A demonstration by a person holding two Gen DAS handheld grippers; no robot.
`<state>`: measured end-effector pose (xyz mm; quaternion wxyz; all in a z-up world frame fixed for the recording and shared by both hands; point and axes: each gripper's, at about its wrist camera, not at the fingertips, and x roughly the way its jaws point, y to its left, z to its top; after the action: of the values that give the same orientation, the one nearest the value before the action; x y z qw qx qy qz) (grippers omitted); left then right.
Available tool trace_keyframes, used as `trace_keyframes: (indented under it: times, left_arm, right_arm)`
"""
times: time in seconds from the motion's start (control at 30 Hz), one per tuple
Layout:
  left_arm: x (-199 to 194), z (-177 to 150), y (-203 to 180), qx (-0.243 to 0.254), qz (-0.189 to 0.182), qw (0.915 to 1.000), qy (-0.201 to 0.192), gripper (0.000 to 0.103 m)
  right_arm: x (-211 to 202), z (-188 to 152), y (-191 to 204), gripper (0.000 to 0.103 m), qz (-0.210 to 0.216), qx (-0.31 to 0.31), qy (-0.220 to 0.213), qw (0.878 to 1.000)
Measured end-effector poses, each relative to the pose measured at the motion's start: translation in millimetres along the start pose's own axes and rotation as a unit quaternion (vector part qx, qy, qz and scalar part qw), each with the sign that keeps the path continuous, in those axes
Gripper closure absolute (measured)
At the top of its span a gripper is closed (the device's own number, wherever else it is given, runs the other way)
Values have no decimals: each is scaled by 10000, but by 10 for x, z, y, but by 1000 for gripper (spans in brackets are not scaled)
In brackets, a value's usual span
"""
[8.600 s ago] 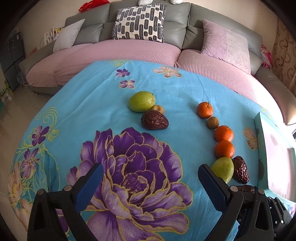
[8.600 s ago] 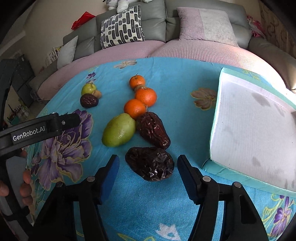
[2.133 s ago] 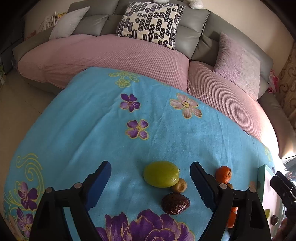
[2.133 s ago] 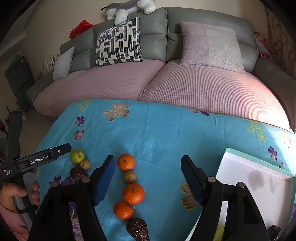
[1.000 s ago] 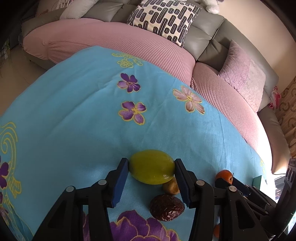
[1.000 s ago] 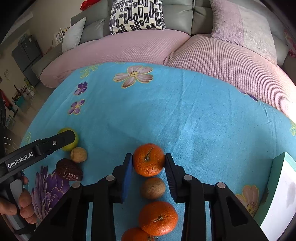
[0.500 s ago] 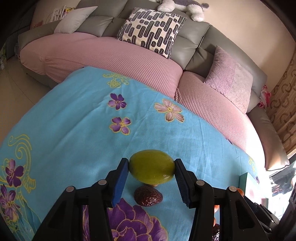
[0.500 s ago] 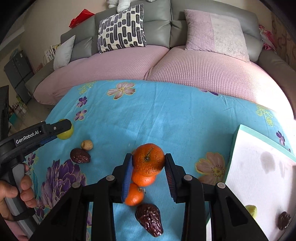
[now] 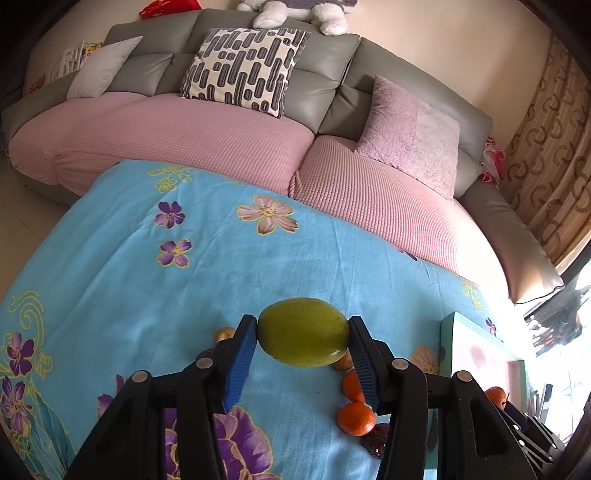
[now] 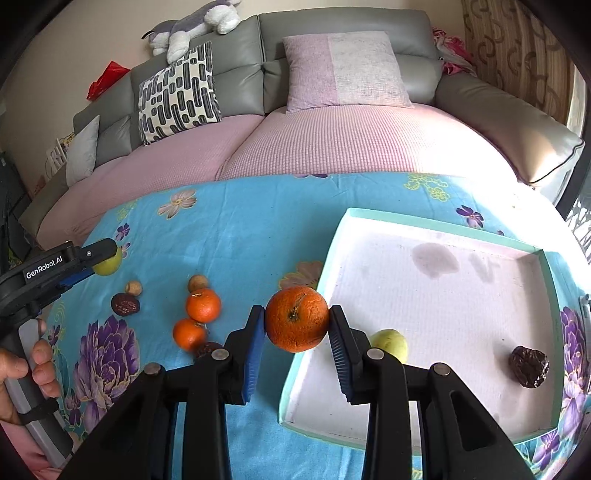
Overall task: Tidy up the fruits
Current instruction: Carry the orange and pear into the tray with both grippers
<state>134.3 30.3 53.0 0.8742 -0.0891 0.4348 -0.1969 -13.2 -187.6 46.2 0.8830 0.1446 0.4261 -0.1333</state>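
Turquoise fabric printed with purple and pink flowers covers the work surface (image 10: 240,229), which runs up against a grey leather sofa (image 9: 332,74) with pink seat covers. On the sofa: a black-and-white patterned cushion (image 9: 243,70), a pink cushion (image 10: 343,70), a pale grey cushion (image 9: 101,66), and a plush toy (image 10: 195,26) lying along the backrest. A patterned brown curtain (image 9: 546,166) hangs at the right of the room.

The left gripper (image 9: 303,334) is clamped on a green fruit (image 9: 303,336), held clear of the cloth. The right gripper (image 10: 296,319) grips an orange (image 10: 296,318) between its blue pads, raised just at the near-left edge of a white tray with a teal rim (image 10: 443,225). Inside the tray lie a second green fruit (image 10: 391,341), partly hidden behind a finger, and a dark wrinkled date (image 10: 528,365), well apart.

On the cloth to the left of the tray: two oranges (image 10: 202,304) touching in a line, a small brown round fruit (image 10: 197,282) just behind them, and a date (image 10: 125,304) with another small brown fruit (image 10: 133,287) beside it. A hand (image 10: 22,365) holds the left gripper's handle.
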Motion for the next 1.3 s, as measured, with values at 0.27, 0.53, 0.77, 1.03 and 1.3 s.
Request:
trace_keyframes:
  times: [0.27,0.53,0.77,1.03,1.3]
  left_arm:
    - [77,-159,-551,574,-281,9978,193,50]
    - [158,-488,-1166,1128,-702,9894,580,50]
    - [238,-852,-1726,1823,-1050,9730,944,50]
    - [377,-1084,-1893,2048,-1088,9642,1285,50]
    - [404,-1183,-1924,2221,-1018,9598,1383,50]
  right_arm:
    - [-194,-27,-609,67,-309,619,-167,9975]
    - [-338,-102,-1268,67,-867,1342,-218,9869]
    - [-494,-177,-1609,67,-1112,1691,-320,9788]
    - [-451,-210,-1660,67,-1086,1652,-244,9800]
    - [-220,-282,-1686,67,-1047,1619,122,9812]
